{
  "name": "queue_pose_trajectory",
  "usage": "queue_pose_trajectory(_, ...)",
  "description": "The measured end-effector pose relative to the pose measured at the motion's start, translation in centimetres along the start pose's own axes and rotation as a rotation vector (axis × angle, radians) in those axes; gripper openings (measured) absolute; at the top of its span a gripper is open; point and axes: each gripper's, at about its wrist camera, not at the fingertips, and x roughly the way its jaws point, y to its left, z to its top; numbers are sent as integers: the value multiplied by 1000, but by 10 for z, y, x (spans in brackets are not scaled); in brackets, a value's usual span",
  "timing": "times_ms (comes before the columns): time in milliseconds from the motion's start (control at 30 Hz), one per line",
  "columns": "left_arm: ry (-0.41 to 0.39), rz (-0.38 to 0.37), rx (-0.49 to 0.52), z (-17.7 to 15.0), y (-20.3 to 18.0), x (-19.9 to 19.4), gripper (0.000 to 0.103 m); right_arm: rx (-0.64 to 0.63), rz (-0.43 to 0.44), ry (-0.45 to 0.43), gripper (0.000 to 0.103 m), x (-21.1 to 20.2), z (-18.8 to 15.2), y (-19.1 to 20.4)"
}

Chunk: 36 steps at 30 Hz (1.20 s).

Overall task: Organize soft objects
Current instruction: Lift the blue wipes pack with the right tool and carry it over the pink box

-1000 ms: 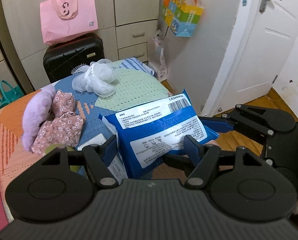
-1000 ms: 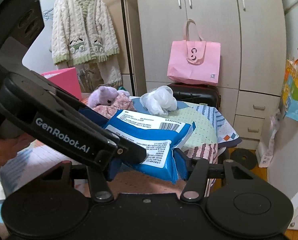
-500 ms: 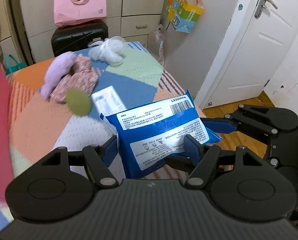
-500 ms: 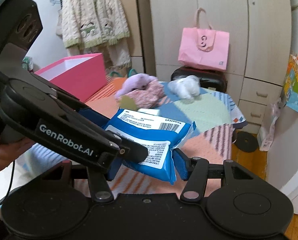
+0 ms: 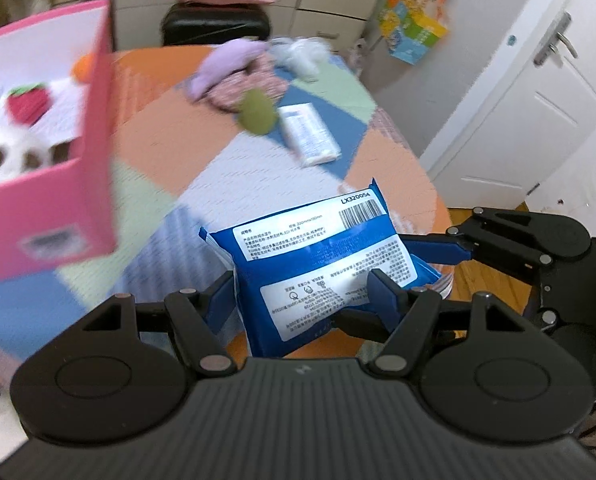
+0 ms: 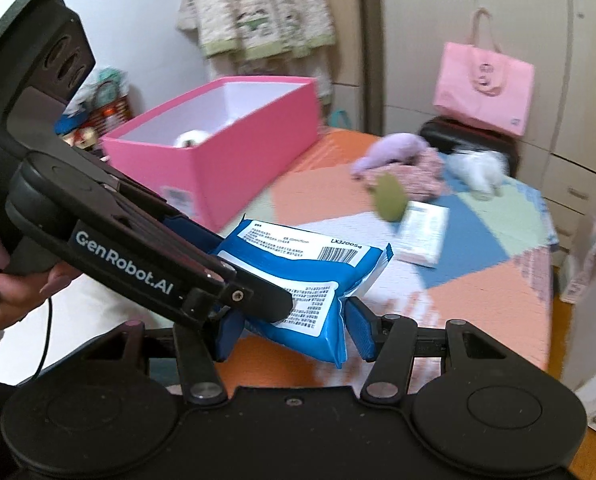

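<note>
The blue wipes pack point(image 5: 322, 268) hangs above the near edge of the patchwork tabletop point(image 5: 201, 152), grasped from both sides: the left hand-held gripper point(image 5: 302, 292) clamps its lower end, the right hand-held gripper point(image 6: 293, 324) its side. Over the last second the pink box point(image 5: 49, 184), absent from the left view before, has swung in close, so the pack looks headed there. Both grippers tilt downward, and a hand point(image 6: 13, 284) grips the left handle.
</note>
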Motion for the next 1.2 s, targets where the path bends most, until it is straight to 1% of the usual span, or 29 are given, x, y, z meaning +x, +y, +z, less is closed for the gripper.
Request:
queue_pose_trajectory(100, 8, 16, -45, -9, 18, -16, 69, -26, 50, 22, 61, 5, 8, 21)
queue_pose_trajectory(267, -2, 49, -89, -19, 43, -44, 69, -74, 116, 50, 61, 14, 27, 53)
queue_pose_trajectory(367, -34, 80, -76, -21, 55, -59, 69, -108, 134, 49, 61, 18, 39, 72)
queue_pose_trajectory(500, -77, 72, -104, -19, 76, -75, 69, -136, 136, 52, 61, 26, 56, 90)
queue_pose_trajectory(600, -95, 64, -115, -13, 91, -83, 69, -142, 133, 50, 61, 31, 70, 100)
queue_pose_trajectory(733, -116, 73, -114, 0, 105, -92, 69, -147, 132, 48, 61, 39, 90, 108)
queue_pose_trajectory(933, -183, 79, -113, 23, 126, -102, 69, -144, 132, 14, 61, 50, 120, 111)
queue_pose_trajectory(1033, -250, 77, -126, 32, 140, -96, 69, -156, 118, -4, 61, 60, 136, 111)
queue_pose_trajectory(1100, -275, 71, -156, 40, 154, -89, 69, -177, 95, -8, 61, 72, 150, 112)
queue_pose_trajectory(1200, -308, 78, -177, 52, 171, -81, 69, -161, 103, 0, 61, 93, 168, 104)
